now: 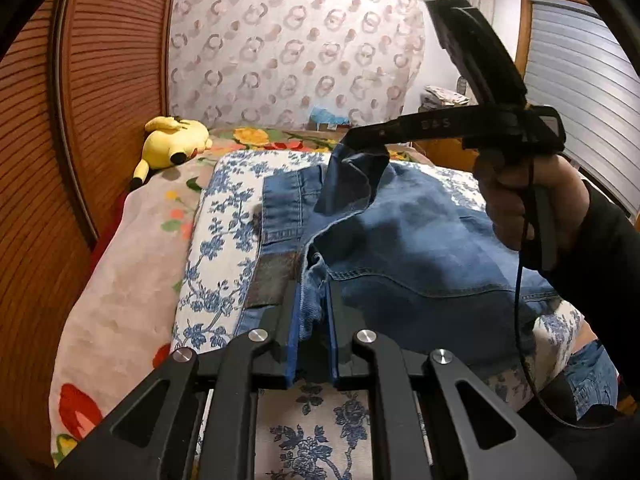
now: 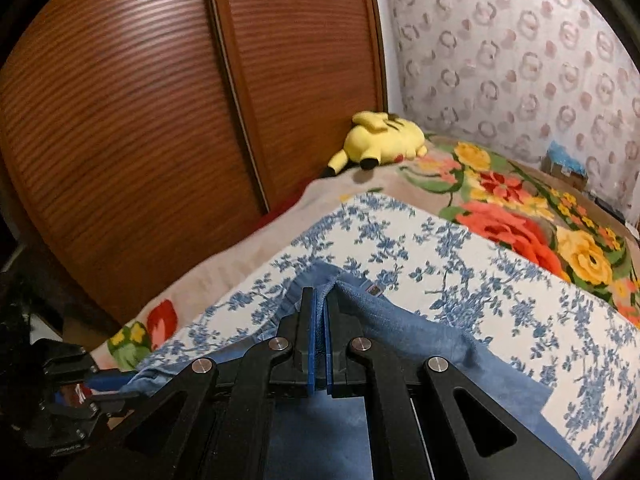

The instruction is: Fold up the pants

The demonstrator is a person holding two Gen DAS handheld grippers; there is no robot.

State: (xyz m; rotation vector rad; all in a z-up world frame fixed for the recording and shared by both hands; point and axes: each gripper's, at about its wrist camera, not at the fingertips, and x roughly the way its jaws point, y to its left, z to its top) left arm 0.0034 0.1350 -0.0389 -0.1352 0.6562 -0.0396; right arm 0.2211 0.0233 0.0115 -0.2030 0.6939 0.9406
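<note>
Blue denim pants (image 1: 416, 236) lie bunched on a blue-and-white floral cloth (image 1: 216, 248) on the bed. My left gripper (image 1: 312, 292) is shut on a fold of the denim at the near edge. My right gripper (image 1: 352, 140) shows in the left wrist view, held by a hand, shut on another part of the pants and lifting it above the pile. In the right wrist view my right gripper (image 2: 320, 300) pinches a denim edge (image 2: 400, 320) between its blue pads, above the floral cloth (image 2: 480, 280).
A yellow plush toy (image 1: 176, 140) lies at the far left of the bed by the wooden louvred wardrobe doors (image 1: 100, 100); it also shows in the right wrist view (image 2: 384, 136). A flowered blanket (image 2: 520, 216) covers the bed. A window blind (image 1: 580, 80) is at right.
</note>
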